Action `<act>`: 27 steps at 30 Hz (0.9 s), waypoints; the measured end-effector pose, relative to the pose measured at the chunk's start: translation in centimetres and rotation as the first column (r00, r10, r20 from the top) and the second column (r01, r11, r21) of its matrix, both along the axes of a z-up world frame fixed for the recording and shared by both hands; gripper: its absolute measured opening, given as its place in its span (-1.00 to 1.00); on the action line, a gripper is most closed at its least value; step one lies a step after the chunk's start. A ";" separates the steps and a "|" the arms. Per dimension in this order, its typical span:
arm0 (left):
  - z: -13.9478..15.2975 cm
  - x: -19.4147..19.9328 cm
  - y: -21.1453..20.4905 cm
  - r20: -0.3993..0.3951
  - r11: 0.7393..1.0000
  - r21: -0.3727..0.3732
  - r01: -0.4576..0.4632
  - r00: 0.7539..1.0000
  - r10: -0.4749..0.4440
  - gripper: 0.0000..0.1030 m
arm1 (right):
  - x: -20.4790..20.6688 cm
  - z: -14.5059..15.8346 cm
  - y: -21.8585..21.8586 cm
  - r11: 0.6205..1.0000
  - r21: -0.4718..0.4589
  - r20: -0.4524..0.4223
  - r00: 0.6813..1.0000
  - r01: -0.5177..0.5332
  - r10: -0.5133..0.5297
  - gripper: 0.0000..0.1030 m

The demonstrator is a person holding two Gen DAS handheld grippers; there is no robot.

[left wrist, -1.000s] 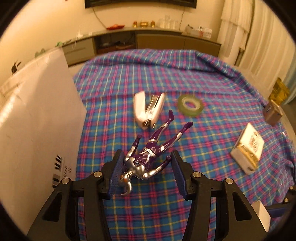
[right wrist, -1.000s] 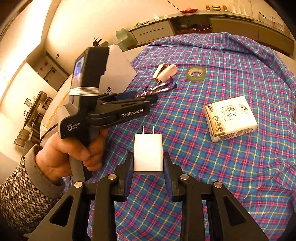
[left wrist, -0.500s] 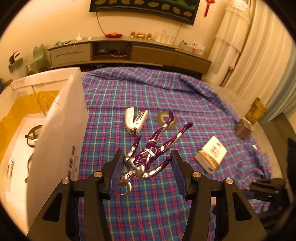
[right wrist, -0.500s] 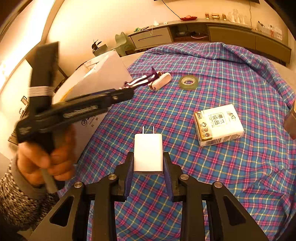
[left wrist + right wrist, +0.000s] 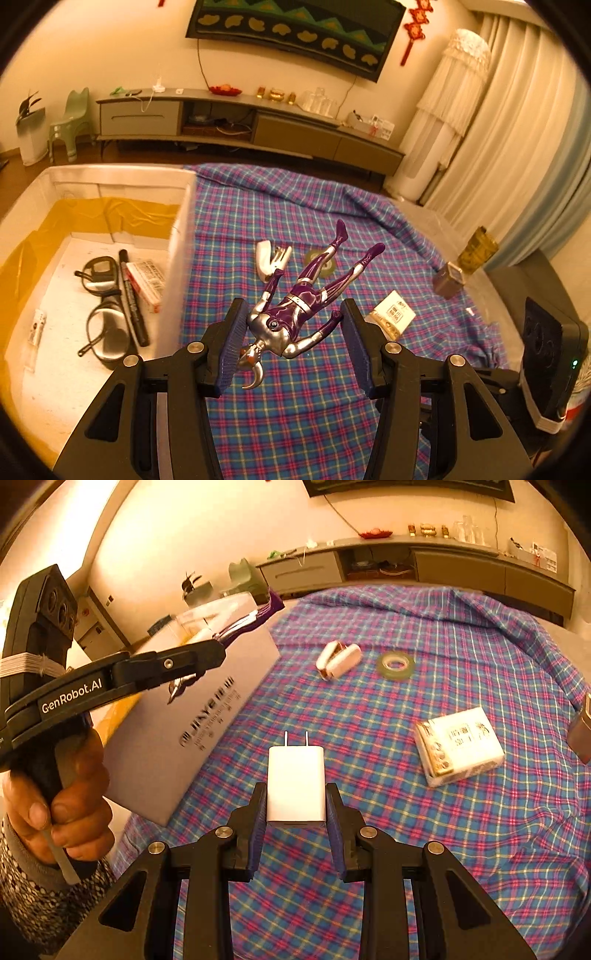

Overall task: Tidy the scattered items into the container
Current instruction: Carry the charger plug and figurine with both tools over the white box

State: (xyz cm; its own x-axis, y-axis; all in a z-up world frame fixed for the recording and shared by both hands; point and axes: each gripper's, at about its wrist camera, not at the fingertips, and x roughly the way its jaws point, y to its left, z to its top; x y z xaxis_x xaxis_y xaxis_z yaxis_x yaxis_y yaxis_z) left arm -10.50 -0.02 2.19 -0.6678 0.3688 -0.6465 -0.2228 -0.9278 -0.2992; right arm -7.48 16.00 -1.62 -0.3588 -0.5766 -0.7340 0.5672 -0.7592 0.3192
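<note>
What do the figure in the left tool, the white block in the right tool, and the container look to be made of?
The figure looks like moulded plastic with glossy purple and metallic silver paint; highlights glint on its chest and horn. The charger seems smooth white plastic, matte, with two bare metal prongs. The container looks like white cardboard or foam board, judging by its thick flat walls and yellow tape; which one is unclear.

— How does the left gripper stand?
— Tilted downward, jaws wide, clamped on the toy figure between its pads; a hand grips the handle behind.
— And the right gripper?
— Narrower, apparently pinching the white charger, prongs pointing forward.
</note>
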 end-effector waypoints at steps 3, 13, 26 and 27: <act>0.8 0.6 -1.0 -0.012 1.000 0.017 -0.007 1.000 0.007 0.03 | 0.8 0.6 -0.6 1.000 -0.017 -0.016 1.000 0.013 -0.013 -0.39; 2.8 2.3 -3.0 -0.055 0.998 0.040 -0.045 0.997 0.047 0.03 | 3.0 2.9 -1.8 0.997 -0.057 -0.048 0.997 0.054 -0.057 -0.39; 4.6 4.2 -6.6 -0.092 0.990 0.105 -0.092 0.991 0.102 0.03 | 5.4 7.9 -5.8 0.996 -0.085 -0.137 0.991 -0.001 -0.011 -0.39; 4.8 4.3 -6.9 -0.098 0.989 0.109 -0.098 0.989 0.108 0.03 | 5.6 8.2 -6.2 0.996 -0.085 -0.143 0.990 -0.005 -0.007 -0.39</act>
State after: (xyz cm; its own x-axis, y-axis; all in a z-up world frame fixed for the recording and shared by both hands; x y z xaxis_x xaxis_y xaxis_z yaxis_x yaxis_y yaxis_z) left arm -6.17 -6.92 6.97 -0.7668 0.3560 -0.5341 -0.1624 -0.9126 -0.3752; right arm -1.87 9.82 6.58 -0.4567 -0.6347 -0.6234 0.6110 -0.7331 0.2987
